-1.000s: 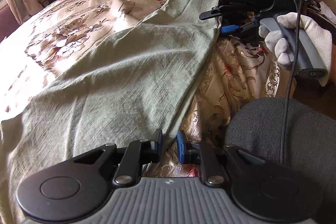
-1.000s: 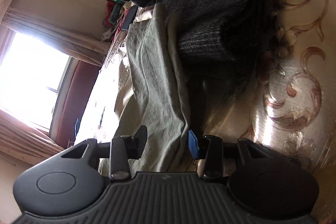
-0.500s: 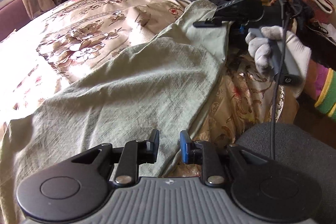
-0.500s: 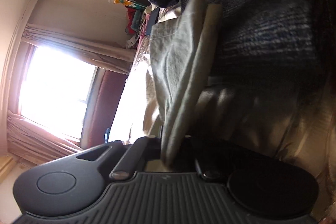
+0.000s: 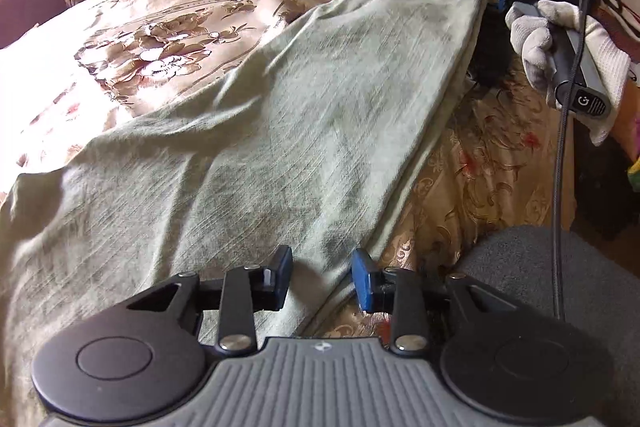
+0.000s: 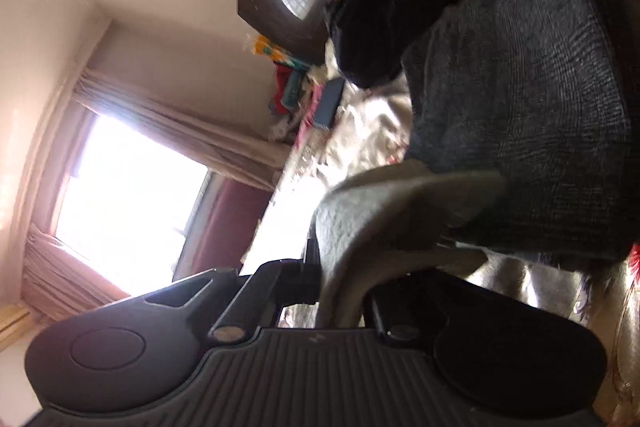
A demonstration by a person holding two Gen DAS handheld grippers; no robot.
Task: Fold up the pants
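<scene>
On bed (image 5: 168, 39), pants (image 5: 280, 131) lie long, no cross fold yet; right tongs (image 6: 340, 291) pinching far end, left tongs (image 5: 321, 277) spread near edge

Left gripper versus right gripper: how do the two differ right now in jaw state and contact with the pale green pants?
The left gripper has its jaws apart, holding nothing; the right gripper is shut on the pale green pants. The left gripper sits at the near edge of the pants, low over the cloth; the right gripper pinches the far end, raised off the floral bedspread. Both are black two-finger tools working the same pants.
</scene>
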